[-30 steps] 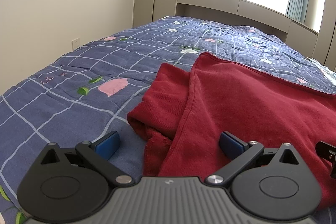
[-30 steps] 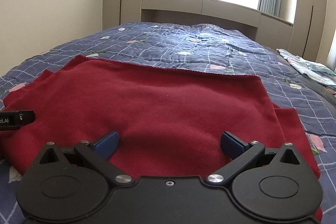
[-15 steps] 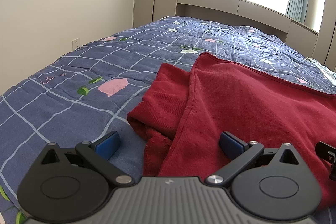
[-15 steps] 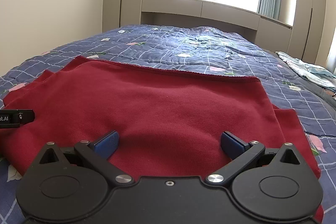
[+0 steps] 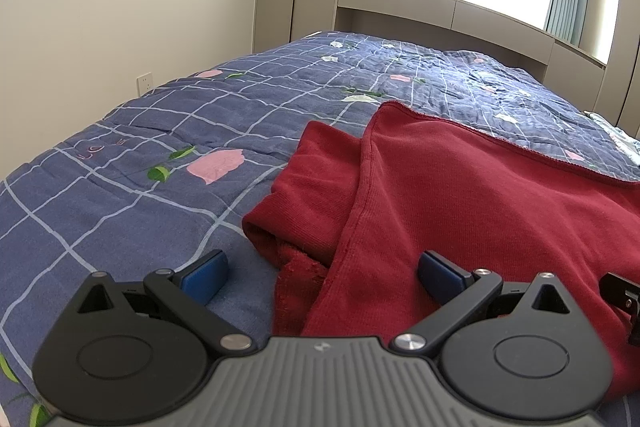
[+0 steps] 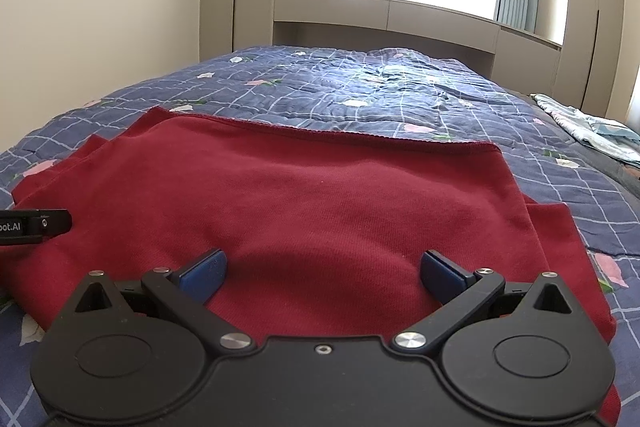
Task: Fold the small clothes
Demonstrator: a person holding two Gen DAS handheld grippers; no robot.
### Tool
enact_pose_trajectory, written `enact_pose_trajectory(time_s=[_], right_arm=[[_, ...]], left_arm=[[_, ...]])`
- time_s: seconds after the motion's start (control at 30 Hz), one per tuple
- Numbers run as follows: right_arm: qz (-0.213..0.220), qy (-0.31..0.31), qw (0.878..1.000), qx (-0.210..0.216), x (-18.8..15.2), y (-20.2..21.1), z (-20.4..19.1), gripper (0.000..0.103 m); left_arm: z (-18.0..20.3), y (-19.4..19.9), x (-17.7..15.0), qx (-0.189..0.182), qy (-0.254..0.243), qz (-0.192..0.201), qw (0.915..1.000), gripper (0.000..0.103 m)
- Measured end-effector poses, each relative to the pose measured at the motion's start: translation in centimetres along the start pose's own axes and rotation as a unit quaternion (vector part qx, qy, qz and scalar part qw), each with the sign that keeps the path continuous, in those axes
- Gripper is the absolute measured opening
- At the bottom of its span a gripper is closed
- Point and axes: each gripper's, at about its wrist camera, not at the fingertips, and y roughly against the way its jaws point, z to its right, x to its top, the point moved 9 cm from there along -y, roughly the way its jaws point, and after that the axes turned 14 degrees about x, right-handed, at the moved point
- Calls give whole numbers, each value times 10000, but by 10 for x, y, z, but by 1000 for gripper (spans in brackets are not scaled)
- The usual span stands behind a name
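One red garment lying crosswise

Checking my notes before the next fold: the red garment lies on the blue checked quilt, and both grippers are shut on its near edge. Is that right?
Not quite. Both wrist views show the left gripper and right gripper open, fingers spread, gripping nothing. The red garment does lie on the blue checked quilt.

Right claw spread wide over red garment, blue quilt beneath
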Motion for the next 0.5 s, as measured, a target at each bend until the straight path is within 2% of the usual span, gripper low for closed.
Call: enact_pose_trajectory(time_s=[0.37, 0.5], right_arm=[[37, 65, 10000, -44, -1, 1, -4, 103], [38, 28, 10000, -15, -1, 1, -4, 103]], left_arm=[[1, 0, 0, 1, 4, -15, 10000, 103], [-2, 10, 3, 139, -44, -64, 9999, 103]])
